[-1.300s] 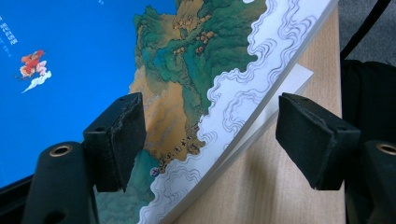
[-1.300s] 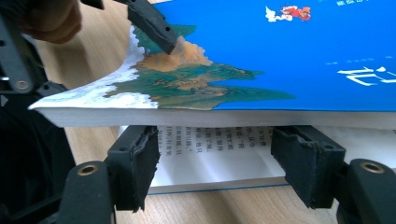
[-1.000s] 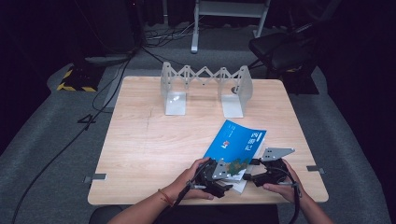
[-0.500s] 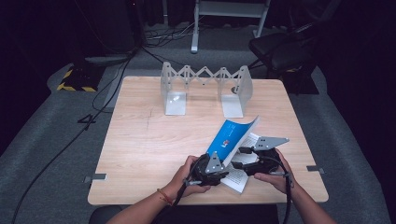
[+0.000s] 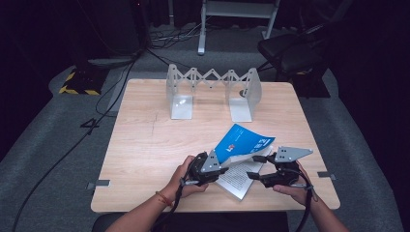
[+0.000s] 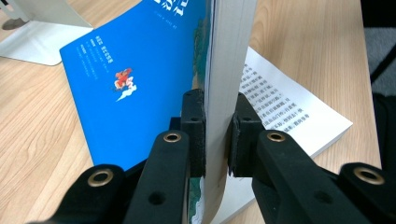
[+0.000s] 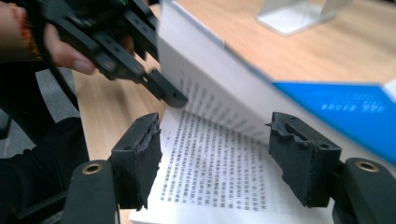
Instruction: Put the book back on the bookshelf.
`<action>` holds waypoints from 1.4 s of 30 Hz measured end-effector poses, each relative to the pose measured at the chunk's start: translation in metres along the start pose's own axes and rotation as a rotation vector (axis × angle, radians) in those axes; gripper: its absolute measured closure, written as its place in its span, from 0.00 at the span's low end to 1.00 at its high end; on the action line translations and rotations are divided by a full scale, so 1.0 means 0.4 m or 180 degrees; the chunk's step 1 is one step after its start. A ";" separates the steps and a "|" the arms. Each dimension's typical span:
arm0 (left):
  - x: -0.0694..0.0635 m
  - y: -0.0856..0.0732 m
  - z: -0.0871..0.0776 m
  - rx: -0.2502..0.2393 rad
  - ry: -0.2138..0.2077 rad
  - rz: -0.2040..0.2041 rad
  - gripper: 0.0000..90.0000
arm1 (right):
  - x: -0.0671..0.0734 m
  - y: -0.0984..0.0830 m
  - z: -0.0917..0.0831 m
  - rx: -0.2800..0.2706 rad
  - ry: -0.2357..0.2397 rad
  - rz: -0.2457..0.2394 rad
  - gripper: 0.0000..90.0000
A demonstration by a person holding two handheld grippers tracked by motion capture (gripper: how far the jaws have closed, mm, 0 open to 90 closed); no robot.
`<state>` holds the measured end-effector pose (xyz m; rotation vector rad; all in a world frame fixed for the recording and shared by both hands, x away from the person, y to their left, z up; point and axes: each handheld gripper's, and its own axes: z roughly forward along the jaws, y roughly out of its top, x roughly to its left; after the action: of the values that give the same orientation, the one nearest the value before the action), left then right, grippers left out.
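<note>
A paperback book with a blue cover (image 5: pixel 244 142) lies open near the table's front edge. My left gripper (image 5: pixel 223 168) is shut on the raised front cover and a thick sheaf of pages. Its jaws have just been closing on that sheaf, and its pads (image 6: pixel 196 126) press both sides in the left gripper view (image 6: pixel 217 112). The printed pages (image 5: pixel 237 178) below lie flat on the table. My right gripper (image 5: pixel 255 166) hovers open at the book's right side. In the right gripper view (image 7: pixel 215 140) its pads stand wide apart over the printed page (image 7: pixel 219 163), touching nothing. The left gripper (image 7: pixel 168 95) shows beyond.
A silver expanding book rack (image 5: pixel 212 89) stands at the back of the wooden table (image 5: pixel 145 145). Its base plate (image 6: pixel 42 28) shows past the cover. Cables and a chair lie on the floor beyond the table. A person's hands hold both grippers at the front edge.
The blue cover and front pages, flat a second ago, now stand lifted off the rest of the book. The left gripper has closed on them and moved right and up; the right gripper has risen slightly.
</note>
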<state>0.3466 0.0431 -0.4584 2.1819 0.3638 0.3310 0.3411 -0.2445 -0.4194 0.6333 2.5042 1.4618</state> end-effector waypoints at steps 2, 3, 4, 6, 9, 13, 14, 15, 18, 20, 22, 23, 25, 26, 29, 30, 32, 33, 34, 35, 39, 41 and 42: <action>0.010 -0.005 -0.007 -0.0019 -0.0052 -0.0027 0.89 | 0.003 0.011 -0.010 -0.0045 -0.0057 -0.0067 0.38; 0.017 -0.007 -0.013 -0.0012 -0.0078 -0.0040 0.88 | 0.001 0.013 -0.010 -0.0047 -0.0047 -0.0073 0.37; 0.017 -0.007 -0.013 -0.0012 -0.0078 -0.0040 0.88 | 0.001 0.013 -0.010 -0.0047 -0.0047 -0.0073 0.37; 0.027 -0.011 -0.020 0.0027 -0.0137 -0.0007 0.88 | -0.010 0.027 0.003 -0.0030 -0.0128 -0.0089 0.35; 0.032 -0.015 -0.026 0.0053 -0.0150 0.0027 0.88 | -0.017 0.037 0.010 -0.0067 -0.0051 -0.0075 0.34; 0.050 -0.024 -0.044 0.0105 -0.0168 0.0116 0.88 | -0.030 0.044 0.053 0.0140 -0.0018 -0.0272 0.33; 0.055 -0.027 -0.049 0.0121 -0.0164 0.0166 0.88 | -0.039 0.041 0.072 0.0219 0.0016 -0.0288 0.33; 0.063 -0.031 -0.054 0.0135 -0.0161 0.0196 0.88 | -0.044 0.039 0.084 0.0271 0.0037 -0.0296 0.33; 0.090 -0.049 -0.072 0.0151 -0.0210 0.0157 0.85 | -0.058 0.028 0.110 0.0462 0.0014 -0.0387 0.33; 0.109 -0.063 -0.083 0.0156 -0.0239 0.0095 0.84 | -0.074 0.015 0.126 0.0597 -0.0060 -0.0452 0.33; 0.121 -0.073 -0.089 0.0199 -0.0248 0.0104 0.82 | -0.092 0.003 0.140 0.0693 -0.0214 -0.0484 0.40; 0.125 -0.077 -0.092 0.0213 -0.0248 0.0108 0.81 | -0.100 -0.002 0.144 0.0753 -0.0312 -0.0562 0.46; 0.134 -0.081 -0.099 0.0175 -0.0255 0.0062 0.81 | -0.116 -0.010 0.141 0.0720 -0.0299 -0.0661 0.54; 0.138 -0.081 -0.104 0.0141 -0.0250 0.0038 0.81 | -0.119 -0.013 0.137 0.0687 -0.0294 -0.0724 0.59; 0.150 -0.084 -0.115 0.0110 -0.0268 -0.0012 0.81 | -0.138 -0.027 0.120 0.0505 -0.0255 -0.0811 0.66; 0.153 -0.085 -0.116 0.0113 -0.0280 -0.0040 0.81 | -0.140 -0.030 0.119 0.0483 -0.0236 -0.0819 0.68; 0.156 -0.084 -0.113 0.0185 -0.0280 -0.0139 0.75 | -0.130 -0.032 0.120 0.0466 -0.0287 -0.0970 0.72; 0.153 -0.082 -0.114 0.0235 -0.0158 -0.0152 0.68 | -0.124 -0.030 0.122 0.0475 -0.0329 -0.1039 0.73; 0.153 -0.082 -0.114 0.0235 -0.0158 -0.0152 0.60 | -0.124 -0.030 0.122 0.0475 -0.0329 -0.1039 0.73; 0.148 -0.079 -0.115 0.0245 -0.0109 -0.0171 0.60 | -0.116 -0.025 0.124 0.0502 -0.0362 -0.1093 0.75; 0.109 -0.043 -0.128 0.0182 0.0038 -0.0083 0.47 | -0.088 0.003 0.135 0.0569 -0.0458 -0.1239 0.79; 0.087 -0.017 -0.138 0.0156 0.0224 -0.0092 0.38 | -0.072 0.019 0.146 0.0589 -0.0494 -0.1281 0.81; 0.081 -0.006 -0.141 0.0128 0.0261 -0.0107 0.37 | -0.063 0.026 0.153 0.0601 -0.0505 -0.1282 0.81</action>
<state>0.3556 0.0976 -0.4240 2.2033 0.4558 0.3982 0.3882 -0.2029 -0.4429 0.2357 2.4748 1.0036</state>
